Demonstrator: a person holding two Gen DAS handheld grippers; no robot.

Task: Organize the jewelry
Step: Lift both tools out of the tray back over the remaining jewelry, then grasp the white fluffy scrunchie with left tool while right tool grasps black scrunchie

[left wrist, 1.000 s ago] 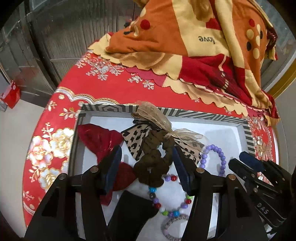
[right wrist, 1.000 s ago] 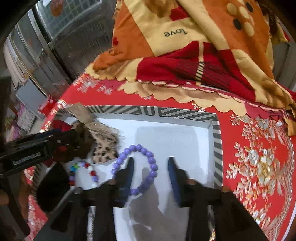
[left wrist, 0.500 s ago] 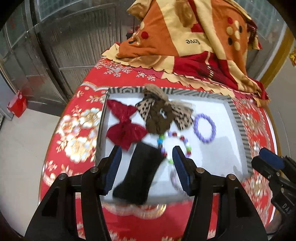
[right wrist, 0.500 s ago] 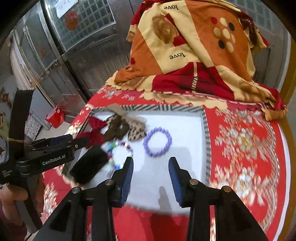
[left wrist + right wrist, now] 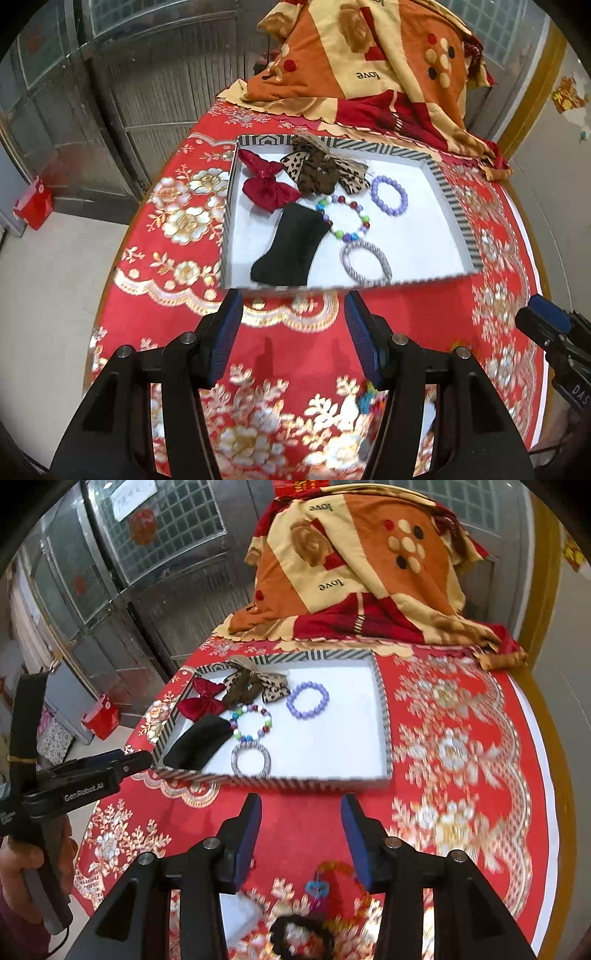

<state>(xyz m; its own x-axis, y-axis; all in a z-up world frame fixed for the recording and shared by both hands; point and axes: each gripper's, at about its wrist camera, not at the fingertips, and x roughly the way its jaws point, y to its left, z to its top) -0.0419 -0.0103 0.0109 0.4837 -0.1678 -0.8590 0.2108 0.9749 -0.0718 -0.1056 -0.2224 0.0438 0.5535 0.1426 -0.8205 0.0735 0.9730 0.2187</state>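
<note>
A white tray with a striped rim (image 5: 452, 199) (image 5: 382, 716) holds a red bow (image 5: 266, 181), a leopard bow with a brown scrunchie (image 5: 321, 171), a purple bead bracelet (image 5: 389, 195) (image 5: 307, 699), a multicolour bead bracelet (image 5: 345, 218), a silver hair tie (image 5: 365, 264) and a black clip (image 5: 288, 247). My left gripper (image 5: 291, 336) is open and empty, in front of the tray. My right gripper (image 5: 301, 840) is open and empty, also in front of it. Loose pieces lie near me: a black scrunchie (image 5: 301, 938) and a colourful ornament (image 5: 321, 886).
The round table has a red floral cloth (image 5: 177, 221). A heaped orange and red blanket (image 5: 369, 70) lies behind the tray. A hand holds the left gripper (image 5: 85, 779) at the left of the right wrist view. A red box (image 5: 33, 206) stands on the floor.
Both grippers have pulled back and up from over the tray to in front of it. Both stay open and empty. The tray's items have not moved.
</note>
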